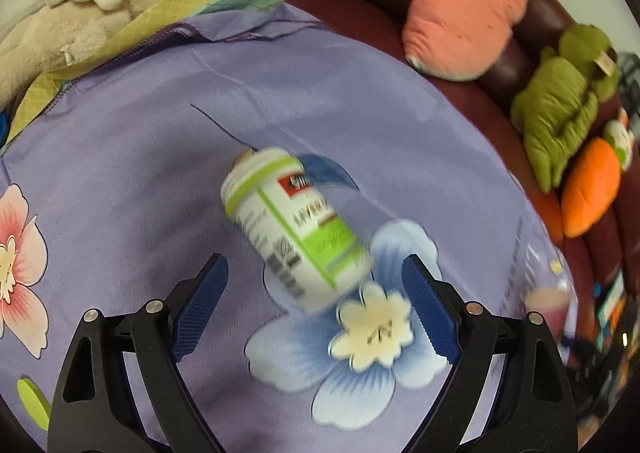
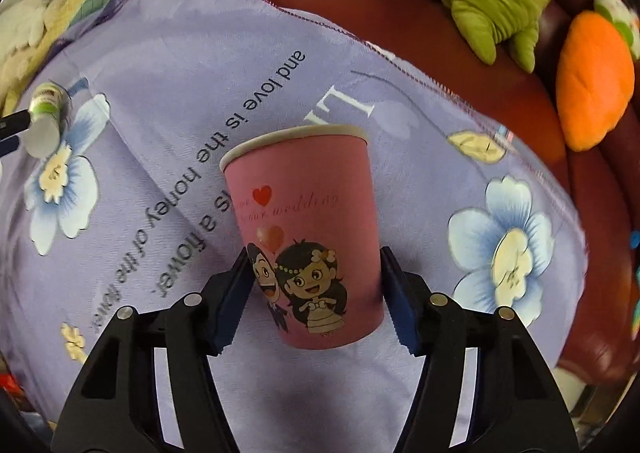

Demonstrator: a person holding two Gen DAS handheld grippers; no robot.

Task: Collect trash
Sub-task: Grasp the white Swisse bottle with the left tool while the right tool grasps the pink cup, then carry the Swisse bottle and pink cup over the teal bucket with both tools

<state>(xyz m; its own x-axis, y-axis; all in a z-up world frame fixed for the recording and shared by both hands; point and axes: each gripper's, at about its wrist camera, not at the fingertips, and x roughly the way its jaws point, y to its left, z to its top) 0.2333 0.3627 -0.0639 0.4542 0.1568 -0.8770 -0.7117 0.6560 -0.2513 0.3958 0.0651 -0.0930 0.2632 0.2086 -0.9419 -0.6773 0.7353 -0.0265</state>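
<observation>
Pink paper cup (image 2: 304,237) on the purple sheet (image 2: 160,65) sits pinched between your right gripper (image 2: 316,297) pads, so lift it, while your left gripper (image 1: 316,305), spread wide, needs to close on the bottle (image 1: 296,229).

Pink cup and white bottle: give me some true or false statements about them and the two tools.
1. The pink cup sits between the right tool's fingers. True.
2. The left tool is clamped on the white bottle. False: its jaws stand wide, with the pads clear of the bottle.
3. The bottle's label carries green bands. True.
4. Both things lie on a plain red cloth. False: it is a purple flowered cloth.
5. The cup shows a cartoon couple. True.
</observation>
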